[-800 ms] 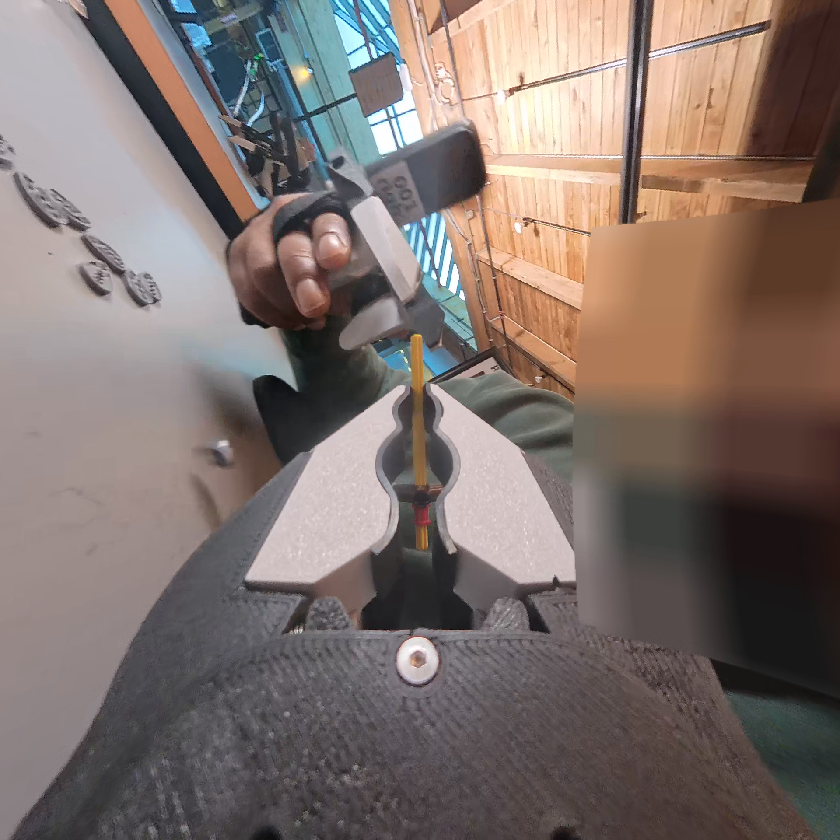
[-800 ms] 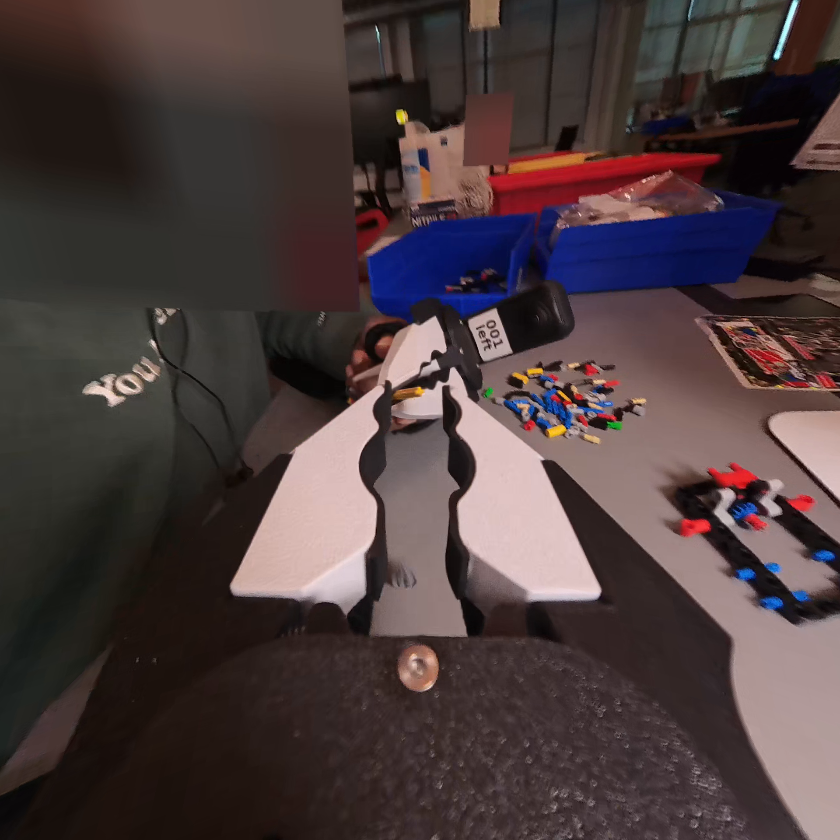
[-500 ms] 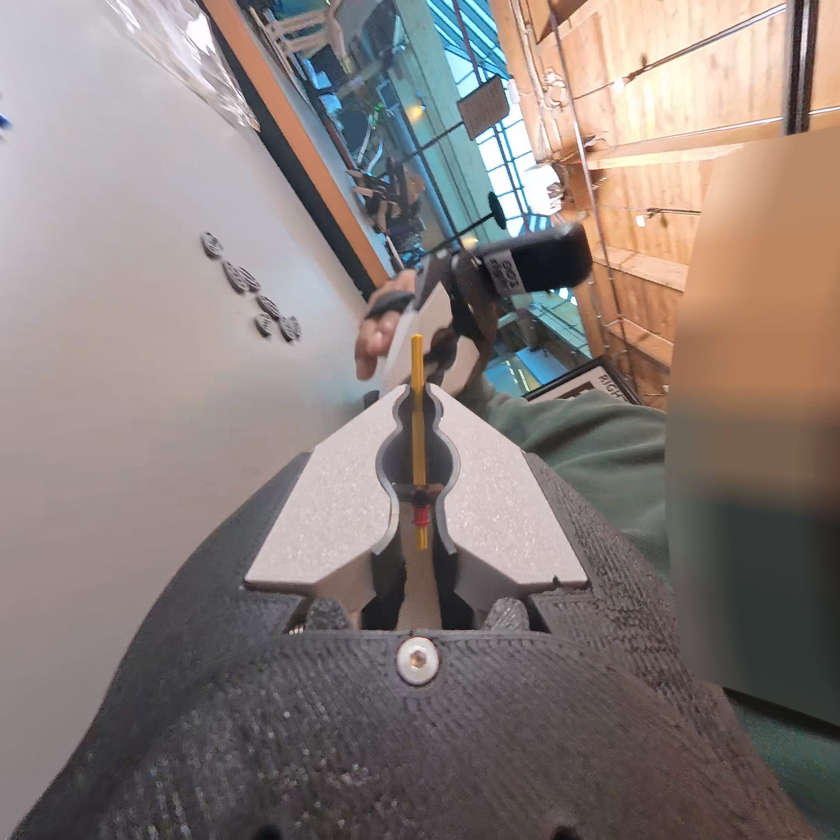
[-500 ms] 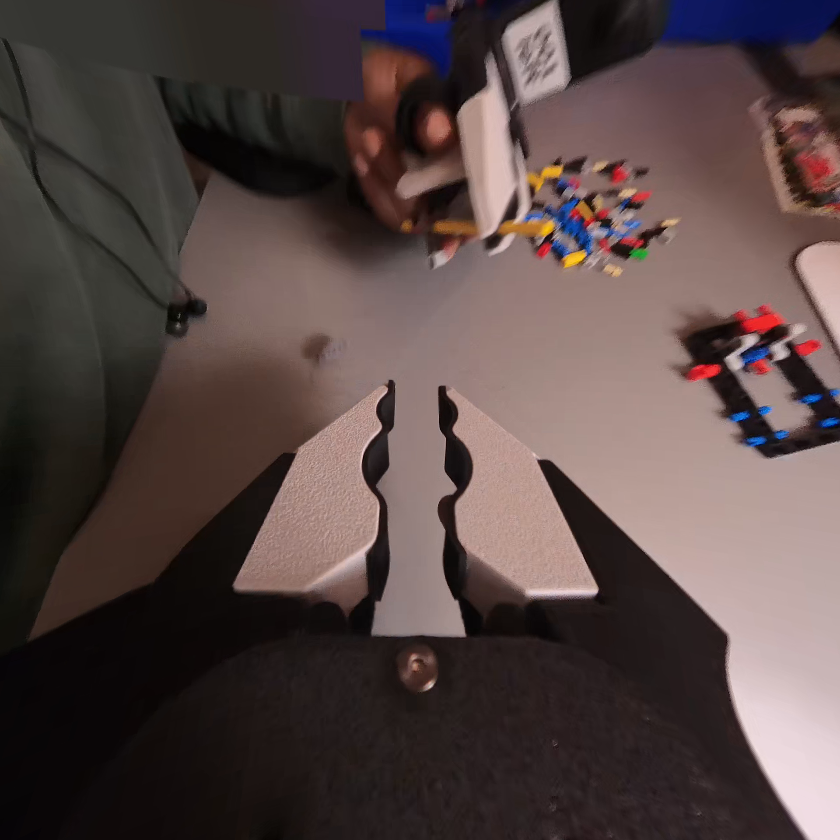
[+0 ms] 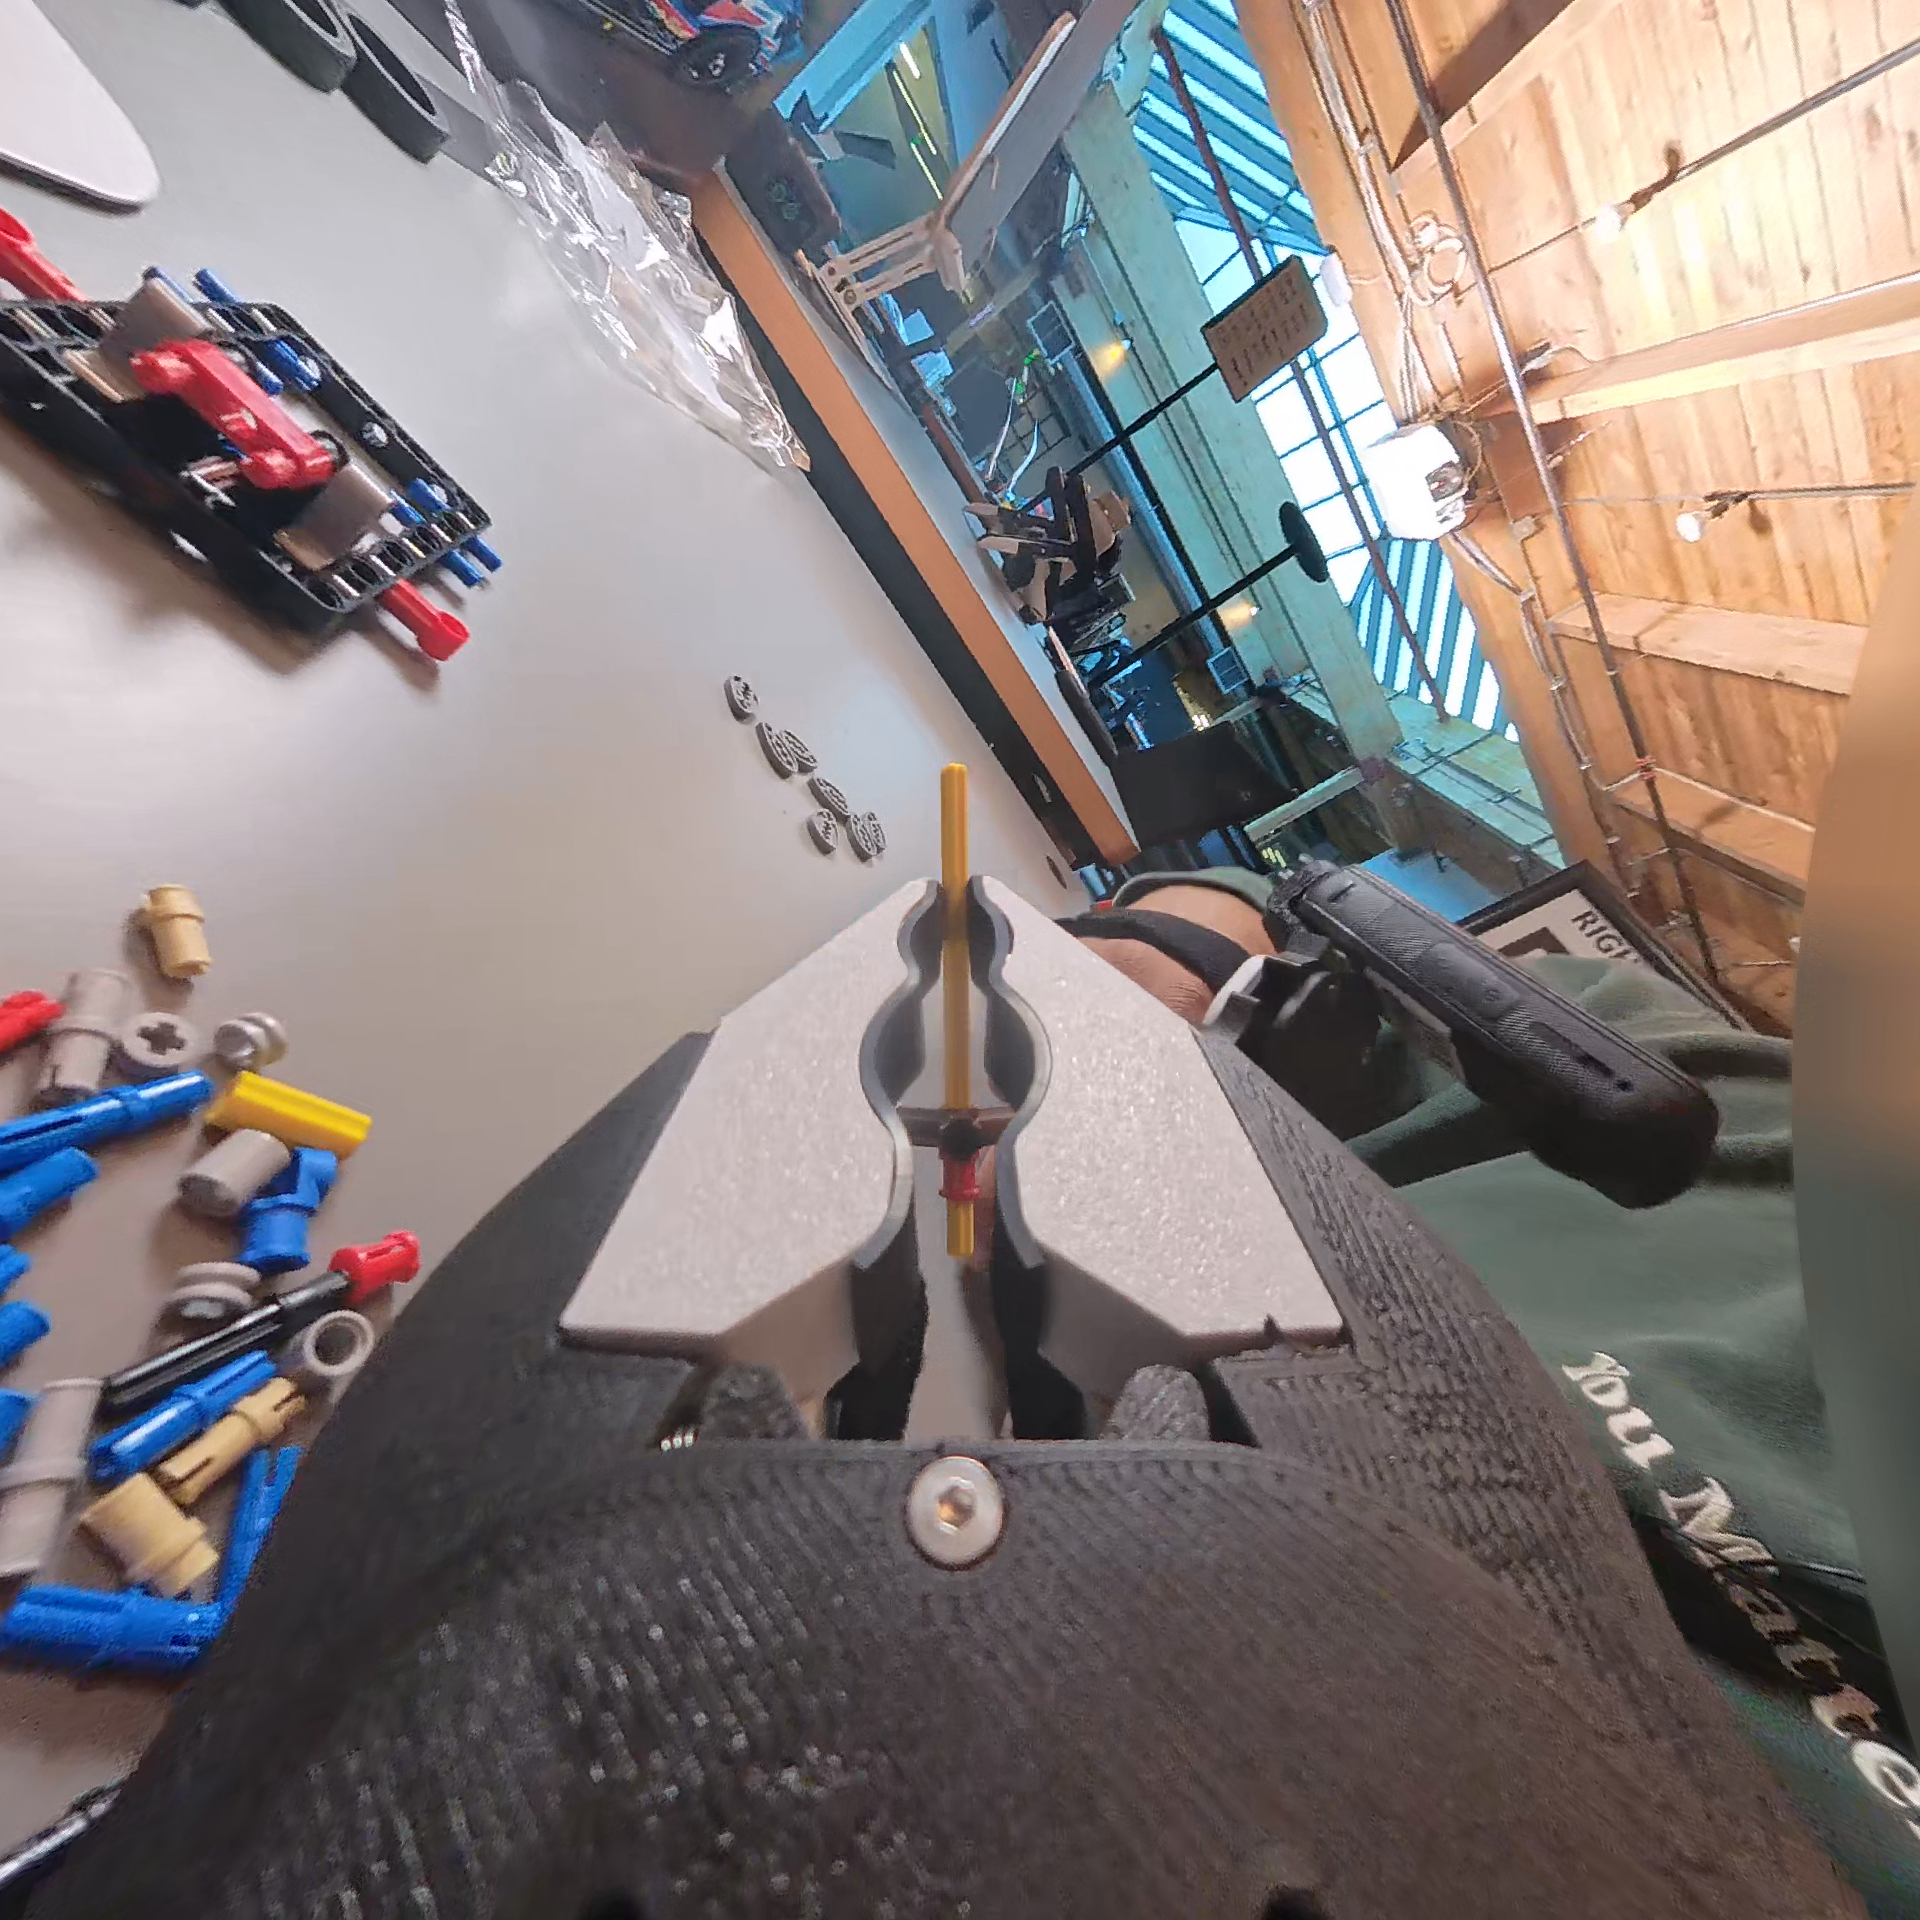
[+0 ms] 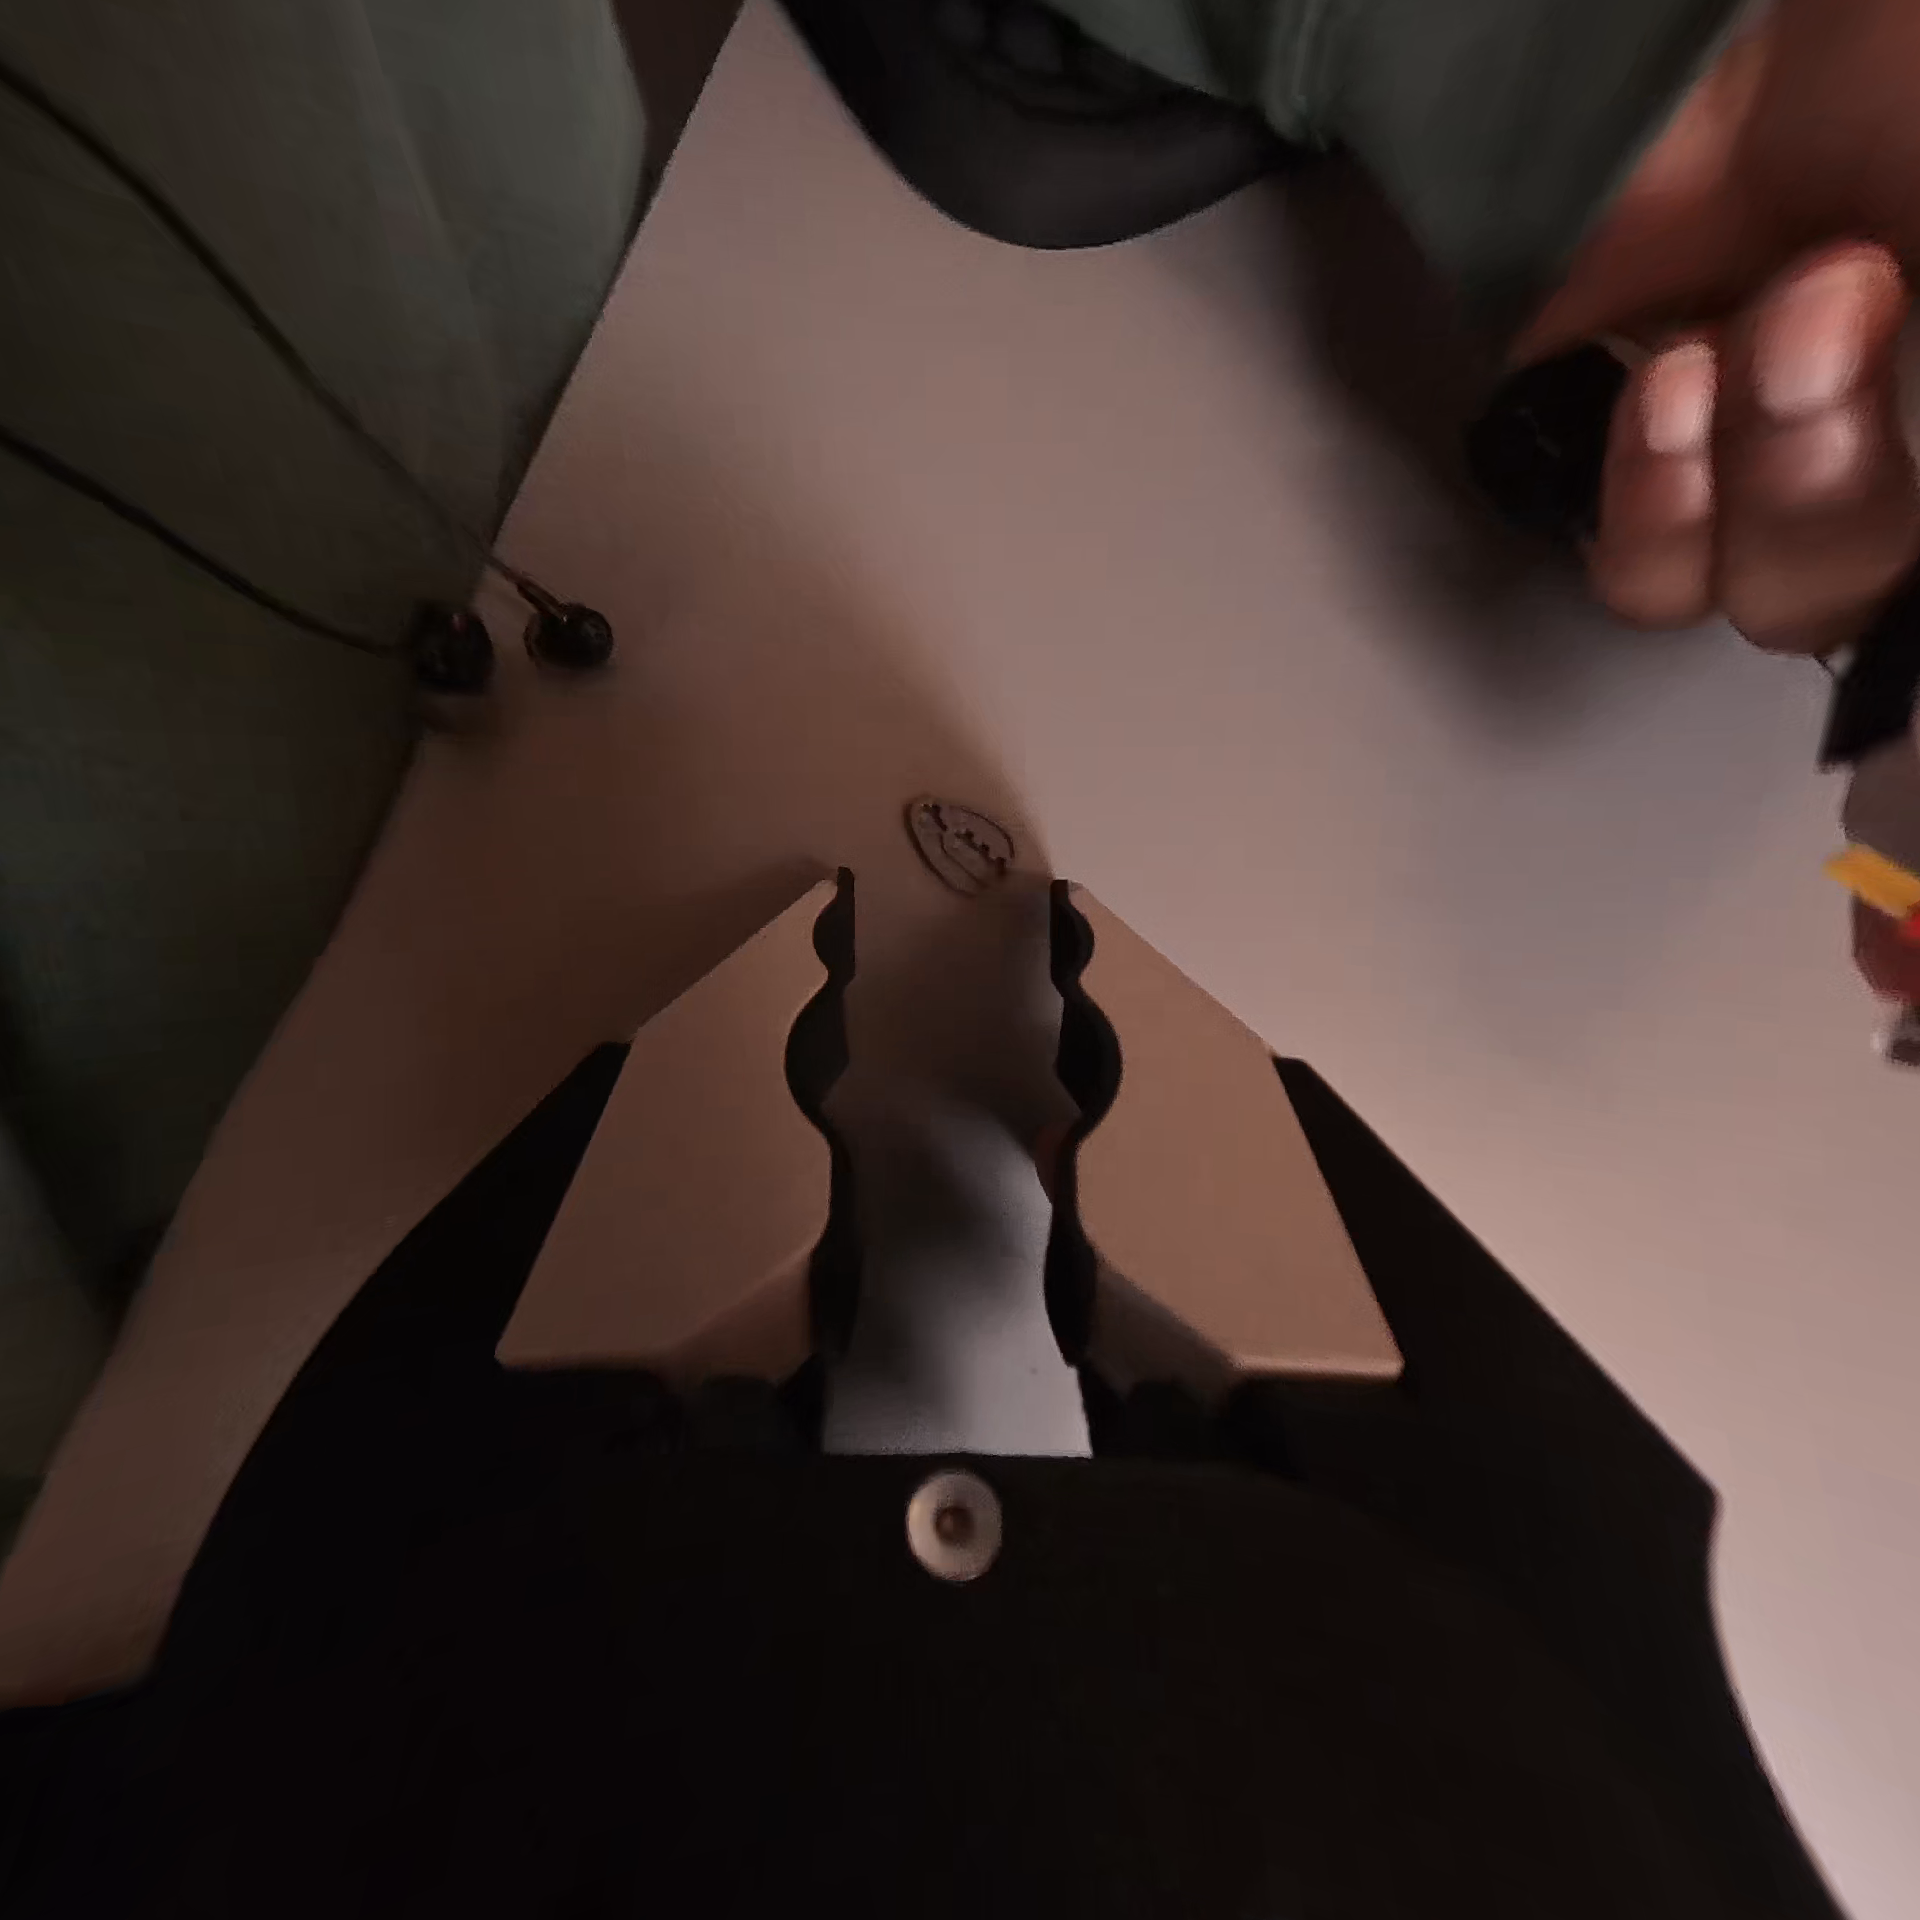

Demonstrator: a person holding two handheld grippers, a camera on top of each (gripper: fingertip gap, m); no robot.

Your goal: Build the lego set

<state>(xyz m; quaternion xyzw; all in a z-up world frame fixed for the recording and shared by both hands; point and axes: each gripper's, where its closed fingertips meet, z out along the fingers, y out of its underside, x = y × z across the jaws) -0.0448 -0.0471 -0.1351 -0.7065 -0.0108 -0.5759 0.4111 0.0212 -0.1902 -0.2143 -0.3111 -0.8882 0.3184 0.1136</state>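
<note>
The left gripper was clamped on a thin yellow axle, which ran lengthwise down the slot between the fingers and stuck out past the tips. A small red bush and a dark crosspiece sat on the axle further back in the slot.

The right gripper had its fingers spread apart with nothing in them. It hung low over the worktop, and a small grey gear lay flat just ahead of the tips. That view was blurry, so I couldn't tell whether the tips were touching the surface.

The half-built black frame with red and blue pins sat further away on the worktop, and the loose pins and connectors were piled off to the left gripper's side. A few more grey gears lay beyond the axle tip.

What I'd worry about:
- The gear is thin and lying flat, so the fingers could easily skate over it or flick it away instead of getting under an edge.
- The axle is held only by a narrow pinch near the tips, so any sideways push while threading a gear on could twist it or slide it back.
- The earbuds on their cable lay near the worktop edge and could snag.
</note>
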